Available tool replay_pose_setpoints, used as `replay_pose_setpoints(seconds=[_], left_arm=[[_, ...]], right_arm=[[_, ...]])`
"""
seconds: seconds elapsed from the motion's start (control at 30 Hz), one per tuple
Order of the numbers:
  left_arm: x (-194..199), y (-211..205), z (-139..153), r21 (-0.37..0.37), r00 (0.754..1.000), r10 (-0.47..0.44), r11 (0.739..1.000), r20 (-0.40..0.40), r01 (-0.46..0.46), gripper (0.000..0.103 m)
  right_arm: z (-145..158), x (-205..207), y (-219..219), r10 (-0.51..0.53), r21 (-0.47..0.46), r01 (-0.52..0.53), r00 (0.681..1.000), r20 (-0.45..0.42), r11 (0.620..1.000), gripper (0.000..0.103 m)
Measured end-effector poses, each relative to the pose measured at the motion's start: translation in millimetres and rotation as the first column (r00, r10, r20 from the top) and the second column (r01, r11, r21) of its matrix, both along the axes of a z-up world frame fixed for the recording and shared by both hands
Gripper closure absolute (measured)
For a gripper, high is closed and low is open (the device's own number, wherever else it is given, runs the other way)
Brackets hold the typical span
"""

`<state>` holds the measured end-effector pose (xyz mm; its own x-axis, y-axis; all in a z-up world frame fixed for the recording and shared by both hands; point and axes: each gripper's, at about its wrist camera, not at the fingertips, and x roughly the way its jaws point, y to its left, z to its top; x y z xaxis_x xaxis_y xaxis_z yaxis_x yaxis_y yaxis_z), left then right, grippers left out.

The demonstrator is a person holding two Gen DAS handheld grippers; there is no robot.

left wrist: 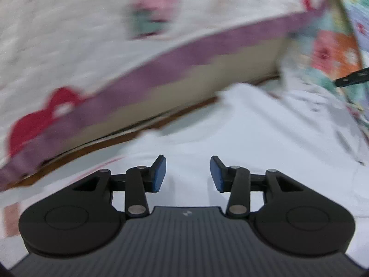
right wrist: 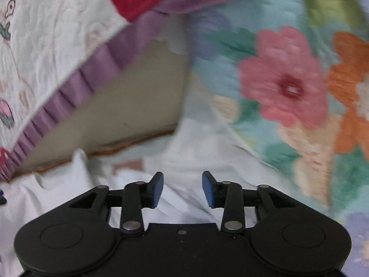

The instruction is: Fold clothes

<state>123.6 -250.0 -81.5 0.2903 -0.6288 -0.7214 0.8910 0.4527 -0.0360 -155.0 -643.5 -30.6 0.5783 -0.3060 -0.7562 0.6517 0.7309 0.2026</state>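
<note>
Both views motion-blurred; garment type unreadable. White garment [left wrist: 242, 133] lies rumpled in soft folds beneath both grippers, its edges cut off by the frame. Left gripper [left wrist: 188, 173]: blue-padded fingers apart, nothing between them. Right gripper [right wrist: 182, 190]: fingers apart, empty, over creased white cloth. Behind: quilted white bedspread [left wrist: 69, 34] with pleated purple trim; floral quilt [right wrist: 288, 80] at right, stitched texture.

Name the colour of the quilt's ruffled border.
Purple border, clearest in the right wrist view.
</note>
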Motion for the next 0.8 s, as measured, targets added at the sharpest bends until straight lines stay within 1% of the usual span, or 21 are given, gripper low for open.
replay_pose_setpoints(seconds=[0.1, 0.17, 0.27, 0.33, 0.37, 0.43, 0.47, 0.5, 0.53, 0.57, 0.63, 0.7, 0.73, 0.8], left_arm=[[-30, -45, -10, -0.008, 0.996, -0.083, 0.997, -0.019, 0.083, 0.061], [-44, -75, -18, -0.016, 0.993, -0.115, 0.993, -0.027, 0.115, 0.061], [-55, -111, -28, -0.023, 0.991, -0.130, 0.991, -0.042, 0.129, 0.061], [-59, -131, -34, -0.028, 0.990, -0.130, 0.991, -0.054, 0.129, 0.061], [-59, -139, -36, -0.031, 0.990, -0.129, 0.991, -0.057, 0.128, 0.061], [-59, -155, -41, -0.034, 0.991, -0.124, 0.992, -0.051, 0.122, 0.061], [-57, -159, -42, -0.042, 0.991, -0.122, 0.992, -0.046, 0.120, 0.061], [-55, -164, -42, -0.049, 0.992, -0.120, 0.992, -0.040, 0.118, 0.061], [-54, -168, -43, -0.057, 0.992, -0.119, 0.992, -0.035, 0.117, 0.061], [-52, -172, -43, -0.059, 0.993, -0.119, 0.991, -0.027, 0.117, 0.061], [-49, -180, -42, -0.063, 0.993, -0.120, 0.991, -0.011, 0.119, 0.061], [-49, -189, -46, -0.050, 0.991, -0.134, 0.990, 0.005, 0.135, 0.061], [-49, -193, -47, -0.043, 0.990, -0.142, 0.989, 0.013, 0.142, 0.061], [-49, -202, -51, -0.029, 0.987, -0.157, 0.987, 0.029, 0.157, 0.061]], right_arm=[[-12, -25, -1, 0.018, 0.024, -0.017, 0.999, -0.041, 1.000, 0.058], [-21, -34, -1, 0.032, 0.037, -0.030, 0.997, -0.073, 0.999, 0.058], [-33, -43, -6, 0.053, 0.061, -0.047, 0.994, -0.098, 0.997, 0.058], [-42, -46, -7, 0.079, 0.067, -0.071, 0.989, -0.123, 0.995, 0.053], [-46, -48, -5, 0.087, 0.063, -0.079, 0.987, -0.136, 0.995, 0.047], [-57, -46, -3, 0.094, 0.041, -0.089, 0.983, -0.154, 0.995, 0.045], [-60, -44, -3, 0.100, 0.028, -0.097, 0.984, -0.149, 0.995, 0.054], [-59, -44, -3, 0.113, 0.010, -0.113, 0.986, -0.122, 0.994, 0.102], [-56, -44, -3, 0.118, -0.009, -0.120, 0.988, -0.096, 0.993, 0.100], [-47, -47, -3, 0.103, -0.037, -0.106, 0.993, -0.063, 0.994, 0.100], [-20, -57, -4, 0.053, -0.108, -0.051, 0.998, 0.021, 0.993, 0.100], [12, -72, -9, -0.006, -0.188, 0.020, 0.997, 0.071, 0.982, 0.100], [25, -78, -12, -0.030, -0.222, 0.048, 0.996, 0.083, 0.974, 0.100], [43, -86, -25, -0.064, -0.268, 0.075, 0.997, 0.049, 0.960, 0.101]])
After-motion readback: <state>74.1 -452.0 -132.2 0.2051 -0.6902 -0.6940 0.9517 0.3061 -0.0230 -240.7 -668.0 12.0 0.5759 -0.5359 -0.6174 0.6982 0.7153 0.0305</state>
